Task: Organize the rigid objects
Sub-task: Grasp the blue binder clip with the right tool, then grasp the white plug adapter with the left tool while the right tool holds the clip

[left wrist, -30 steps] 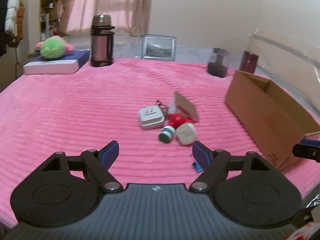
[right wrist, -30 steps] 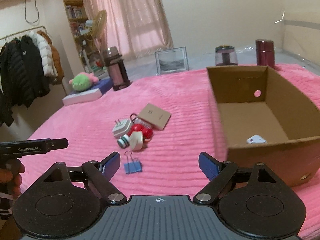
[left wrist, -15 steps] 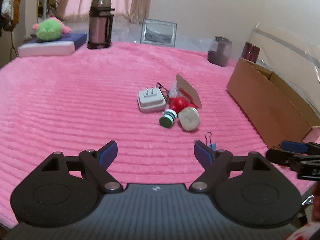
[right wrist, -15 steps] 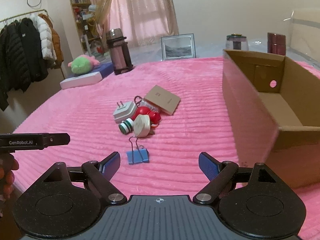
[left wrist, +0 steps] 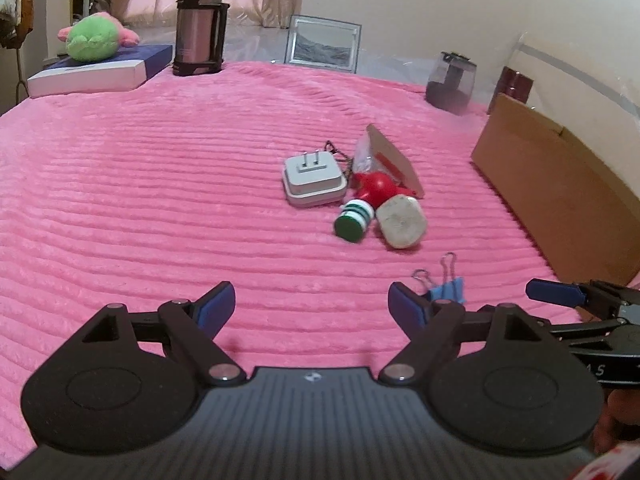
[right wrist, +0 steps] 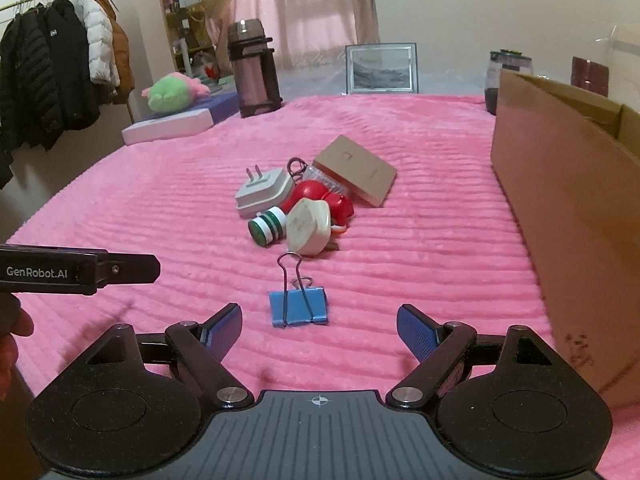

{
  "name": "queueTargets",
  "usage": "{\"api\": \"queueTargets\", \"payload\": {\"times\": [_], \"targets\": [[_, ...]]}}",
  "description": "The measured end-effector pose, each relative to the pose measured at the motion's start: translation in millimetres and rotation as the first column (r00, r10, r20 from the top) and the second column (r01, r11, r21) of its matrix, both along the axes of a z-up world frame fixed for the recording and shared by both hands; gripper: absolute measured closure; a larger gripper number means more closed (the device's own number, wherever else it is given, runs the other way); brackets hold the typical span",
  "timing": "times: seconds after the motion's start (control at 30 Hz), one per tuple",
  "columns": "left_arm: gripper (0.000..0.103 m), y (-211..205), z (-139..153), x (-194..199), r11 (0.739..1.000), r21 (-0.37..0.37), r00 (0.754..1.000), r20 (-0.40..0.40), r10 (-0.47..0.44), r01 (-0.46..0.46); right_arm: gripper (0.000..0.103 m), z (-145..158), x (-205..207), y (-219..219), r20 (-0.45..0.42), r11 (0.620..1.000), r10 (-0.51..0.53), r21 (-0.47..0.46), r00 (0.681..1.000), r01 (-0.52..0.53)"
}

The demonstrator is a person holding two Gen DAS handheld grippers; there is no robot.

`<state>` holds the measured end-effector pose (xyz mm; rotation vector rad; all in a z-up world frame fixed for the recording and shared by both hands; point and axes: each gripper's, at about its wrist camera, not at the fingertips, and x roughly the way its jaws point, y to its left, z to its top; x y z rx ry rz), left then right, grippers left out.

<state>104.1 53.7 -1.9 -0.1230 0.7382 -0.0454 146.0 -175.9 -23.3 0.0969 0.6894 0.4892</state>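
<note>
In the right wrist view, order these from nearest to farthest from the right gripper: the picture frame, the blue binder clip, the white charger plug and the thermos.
From the right gripper:
1. Blue binder clip, lying just ahead of the open jaws.
2. White charger plug, left side of the small pile, mid-bed.
3. Thermos, standing far left at the bed's edge.
4. Picture frame, upright at the back, centre.

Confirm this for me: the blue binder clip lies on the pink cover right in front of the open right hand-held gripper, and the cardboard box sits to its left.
Wrong on one point: the cardboard box sits to the right, not the left. The right wrist view shows it. The rest holds: the blue binder clip lies on the pink cover just ahead of the open right hand-held gripper.
</note>
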Motion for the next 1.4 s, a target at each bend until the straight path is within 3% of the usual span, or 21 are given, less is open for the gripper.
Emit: {"api": "queueTargets", "payload": {"times": [0.1, 0.37, 0.7, 0.93, 1.13, 1.4], "targets": [[0.023, 6, -5, 6, 1.000, -0.005, 1.000, -0.008, 0.016, -0.016, 0.023, -7, 7, 10, 0.002, 1.000, 0.008, -0.014, 1.000, -0.007], [0.023, 14, -17, 14, 1.000, -0.019, 1.000, -0.022, 0.020, -0.020, 0.047, -24, 25, 34, -0.004, 0.998, 0.017, -0.065, 1.000, -0.018], [0.023, 15, -26, 16, 0.999, -0.034, 1.000, -0.030, 0.003, -0.004, 0.066, -29, 30, 43, 0.026, 0.994, 0.034, -0.101, 0.999, -0.031], [0.023, 11, -25, 17, 0.999, -0.037, 0.999, -0.031, -0.020, 0.019, 0.066, -25, 27, 41, 0.039, 0.995, 0.036, -0.098, 0.999, -0.032], [0.023, -2, -23, 26, 0.997, -0.056, 0.998, -0.015, -0.057, 0.056, 0.067, -12, 24, 23, 0.084, 0.996, -0.021, -0.082, 0.996, 0.028], [0.030, -29, -24, 65, 0.975, -0.177, 0.991, 0.032, -0.130, 0.134, 0.067, -4, 39, -16, 0.087, 0.990, -0.129, -0.049, 0.988, 0.134]]}}
